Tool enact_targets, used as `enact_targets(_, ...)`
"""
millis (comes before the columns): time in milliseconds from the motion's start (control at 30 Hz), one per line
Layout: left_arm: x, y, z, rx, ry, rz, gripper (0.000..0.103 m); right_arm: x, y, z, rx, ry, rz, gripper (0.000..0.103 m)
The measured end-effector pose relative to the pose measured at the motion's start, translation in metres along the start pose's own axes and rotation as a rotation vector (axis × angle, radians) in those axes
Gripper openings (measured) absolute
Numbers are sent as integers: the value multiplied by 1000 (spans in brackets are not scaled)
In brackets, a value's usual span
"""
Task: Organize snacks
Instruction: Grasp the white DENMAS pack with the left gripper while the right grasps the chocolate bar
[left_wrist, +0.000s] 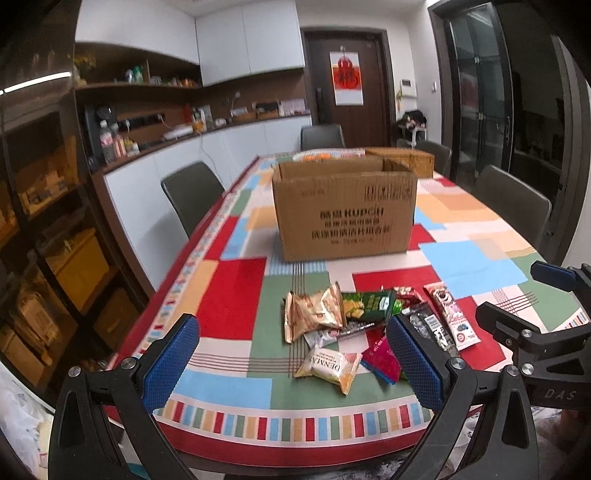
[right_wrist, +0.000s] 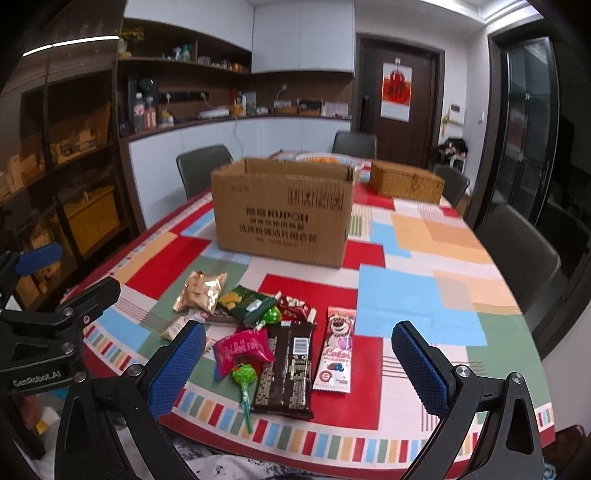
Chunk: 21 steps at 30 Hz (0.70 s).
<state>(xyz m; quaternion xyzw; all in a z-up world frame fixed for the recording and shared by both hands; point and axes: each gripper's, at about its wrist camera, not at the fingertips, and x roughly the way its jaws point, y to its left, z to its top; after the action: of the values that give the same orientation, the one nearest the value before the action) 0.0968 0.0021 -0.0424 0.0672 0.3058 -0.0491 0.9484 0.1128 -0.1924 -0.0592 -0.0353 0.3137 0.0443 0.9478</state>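
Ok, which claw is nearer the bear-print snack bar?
Right. The right claw frames the bear-print snack bar between its fingers; the left claw sits off to the bar's left, over the other snacks.

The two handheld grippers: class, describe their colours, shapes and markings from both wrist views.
The left gripper and right gripper match: black angular frames with silver bolts, and blue cross-hatched pads on each finger. White lettering shows on the bodies: "GenRobot.AI" on the left, "DAS" on the right. No hands or sleeves visible.

Cardboard box (right_wrist: 282, 210) interior was hidden by its front wall; orange items in white bowl (right_wrist: 325, 158) at 12 o'clock were mostly occluded, unidentifiable; box print blurred.
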Motion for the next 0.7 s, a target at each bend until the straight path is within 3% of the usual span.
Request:
enact_targets(433,64,1,-9,-42,232,-98,99,70,-4,-5,32,266,22,81)
enact_targets(700,95,1,-16,-61,349,-143,94,99,-7,-11,39,370,36,72)
